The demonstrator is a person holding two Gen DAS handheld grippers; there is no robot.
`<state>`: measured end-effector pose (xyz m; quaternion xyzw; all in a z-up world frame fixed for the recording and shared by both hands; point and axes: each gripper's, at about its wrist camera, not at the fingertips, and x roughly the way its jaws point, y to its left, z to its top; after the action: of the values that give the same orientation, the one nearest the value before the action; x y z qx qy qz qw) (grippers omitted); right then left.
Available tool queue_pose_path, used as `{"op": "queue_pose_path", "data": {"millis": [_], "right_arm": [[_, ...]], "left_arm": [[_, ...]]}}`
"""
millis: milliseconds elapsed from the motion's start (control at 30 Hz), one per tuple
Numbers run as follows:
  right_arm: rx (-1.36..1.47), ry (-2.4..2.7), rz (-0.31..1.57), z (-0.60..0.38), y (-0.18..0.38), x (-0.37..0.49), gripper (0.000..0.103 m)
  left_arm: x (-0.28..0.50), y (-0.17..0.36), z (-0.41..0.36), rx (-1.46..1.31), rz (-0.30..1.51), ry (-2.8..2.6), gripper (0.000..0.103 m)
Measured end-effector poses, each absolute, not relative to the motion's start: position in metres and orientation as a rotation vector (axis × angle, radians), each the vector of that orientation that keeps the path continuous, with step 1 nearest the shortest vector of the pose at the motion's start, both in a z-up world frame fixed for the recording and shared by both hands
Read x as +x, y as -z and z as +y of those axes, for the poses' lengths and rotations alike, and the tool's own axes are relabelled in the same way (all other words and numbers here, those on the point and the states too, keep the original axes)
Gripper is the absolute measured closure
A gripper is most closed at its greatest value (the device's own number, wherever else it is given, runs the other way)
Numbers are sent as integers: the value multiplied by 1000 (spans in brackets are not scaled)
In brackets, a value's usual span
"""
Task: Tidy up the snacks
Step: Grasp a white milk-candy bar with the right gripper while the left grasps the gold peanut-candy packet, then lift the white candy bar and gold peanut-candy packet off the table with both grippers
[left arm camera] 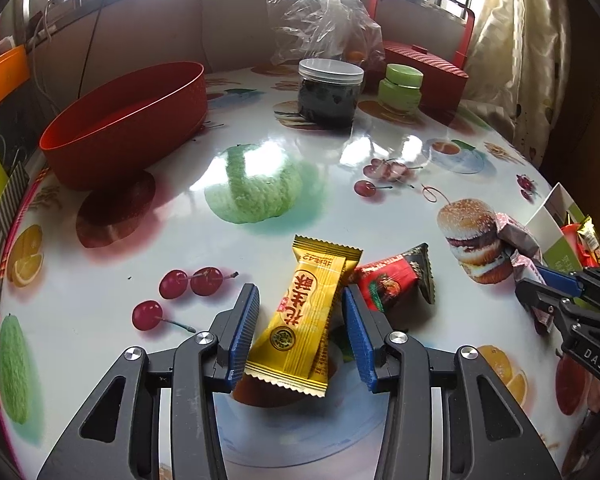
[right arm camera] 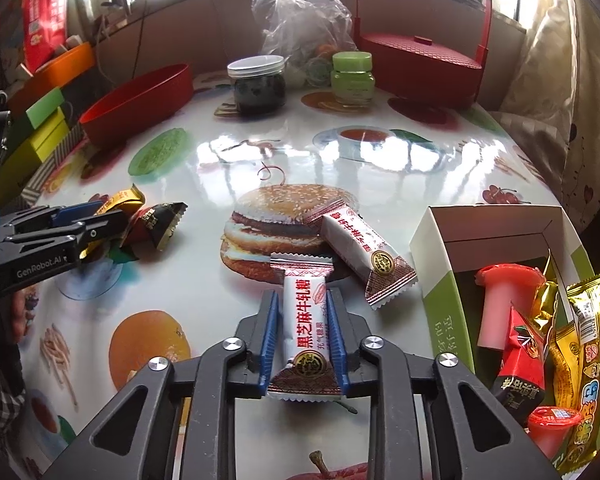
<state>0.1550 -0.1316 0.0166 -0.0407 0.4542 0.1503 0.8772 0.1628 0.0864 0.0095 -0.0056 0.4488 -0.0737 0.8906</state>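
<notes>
The left gripper point(left arm camera: 300, 320) has its jaws spread wide around a yellow peanut-crisp candy point(left arm camera: 306, 316), which lies lengthwise between the blue pads; the left pad is close against the wrapper, while a gap shows on the right side, so the jaws are not closed on it. Just right of that candy, a red-and-black candy point(left arm camera: 396, 280) lies on the worktop point(left arm camera: 260, 160), touching the yellow wrapper's far end.

The right gripper point(right arm camera: 303, 320) has its jaws pressed against both long sides of a white black-sesame nougat bar point(right arm camera: 305, 320), holding it lengthwise. Just beyond it and to the right, a second white nougat bar point(right arm camera: 360, 252) lies tilted across the printed hamburger.

At the near right stands an open green-and-white carton point(right arm camera: 436, 280) with several snacks inside: a pink jelly cup point(right arm camera: 500, 304), a red-and-black candy and gold-wrapped sweets.

At the far left sits a red oval tub point(left arm camera: 128, 120). Far centre are a dark jar with a clear lid point(left arm camera: 330, 92), a green jar point(left arm camera: 402, 88), a clear plastic bag point(left arm camera: 324, 12) and a red lidded basket point(right arm camera: 420, 60).
</notes>
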Motion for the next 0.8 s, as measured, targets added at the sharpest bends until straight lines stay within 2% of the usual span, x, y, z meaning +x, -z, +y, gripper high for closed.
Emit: {"op": "queue_pose_path", "data": {"millis": [33,100,800], "right_arm": [[-80,-313,947,-132,-17,155,83],[-75,-312,947,-133,-17,154,83],[-36,-319,935,-135,-22,142,85]], "left_arm": [[162,-10,86,-13,930,150,70],[162,-10,86,-20,928,147,74],[141,-16,82,-39,907,151,78]]}}
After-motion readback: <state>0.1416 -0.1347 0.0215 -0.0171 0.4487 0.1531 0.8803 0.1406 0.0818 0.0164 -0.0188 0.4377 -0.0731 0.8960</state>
